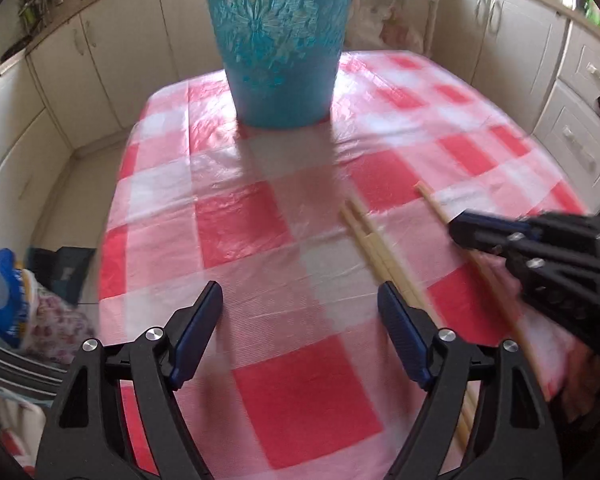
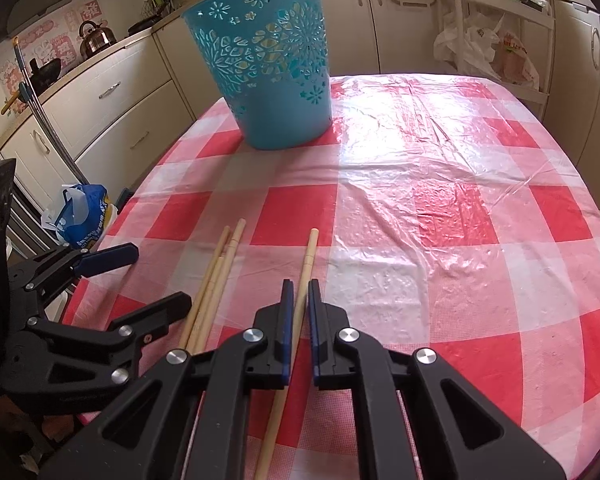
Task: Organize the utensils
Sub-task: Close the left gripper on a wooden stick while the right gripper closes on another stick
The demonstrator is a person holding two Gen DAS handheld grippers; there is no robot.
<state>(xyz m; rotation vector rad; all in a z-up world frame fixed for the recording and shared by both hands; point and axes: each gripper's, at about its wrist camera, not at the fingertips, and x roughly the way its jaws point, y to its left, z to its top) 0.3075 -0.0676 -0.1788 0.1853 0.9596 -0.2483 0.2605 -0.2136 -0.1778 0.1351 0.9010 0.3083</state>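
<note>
A teal perforated basket (image 1: 280, 44) stands at the far side of the table; it also shows in the right wrist view (image 2: 272, 72). Wooden chopsticks lie on the checked cloth. My right gripper (image 2: 299, 292) is nearly shut around a single chopstick (image 2: 307, 264), which runs between its pads; from the left wrist view that gripper (image 1: 460, 226) sits over the same chopstick (image 1: 432, 200). My left gripper (image 1: 300, 300) is open and empty, just left of a bundle of three chopsticks (image 1: 364, 232), which also shows in the right wrist view (image 2: 220, 264).
The table (image 2: 460, 208) has a red and white checked cloth under clear plastic. Kitchen cabinets (image 1: 112, 60) surround it. A blue bag (image 2: 82, 216) lies on the floor at the left. A white rack with plastic bags (image 2: 484, 48) stands beyond the far edge.
</note>
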